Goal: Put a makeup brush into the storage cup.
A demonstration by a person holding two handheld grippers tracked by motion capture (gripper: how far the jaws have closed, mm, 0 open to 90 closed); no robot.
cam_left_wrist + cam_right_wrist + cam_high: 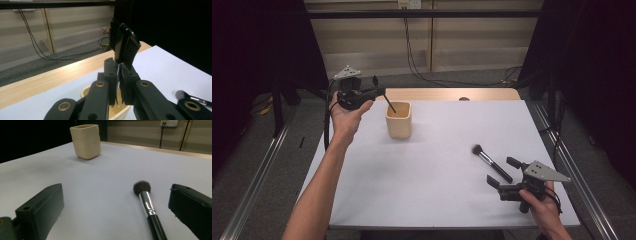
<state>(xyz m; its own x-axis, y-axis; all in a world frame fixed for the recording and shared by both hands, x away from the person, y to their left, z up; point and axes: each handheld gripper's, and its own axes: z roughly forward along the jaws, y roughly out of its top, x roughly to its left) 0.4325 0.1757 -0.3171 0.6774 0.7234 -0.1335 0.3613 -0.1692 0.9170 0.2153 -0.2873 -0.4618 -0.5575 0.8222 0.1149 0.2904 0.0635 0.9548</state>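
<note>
Left gripper clamps thin stick — over cup.

Worktop and backdrop

A white sheet covers the worktop, its wooden edge bare at the back; black cables hang from a wall socket behind.

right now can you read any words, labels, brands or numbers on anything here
None can be read.
The cream cup is plain.
The makeup brush shows no print on its ferrule or handle.
The wall socket plate is too small and blurred to tell.
The left gripper and right gripper bear no markings.
</note>
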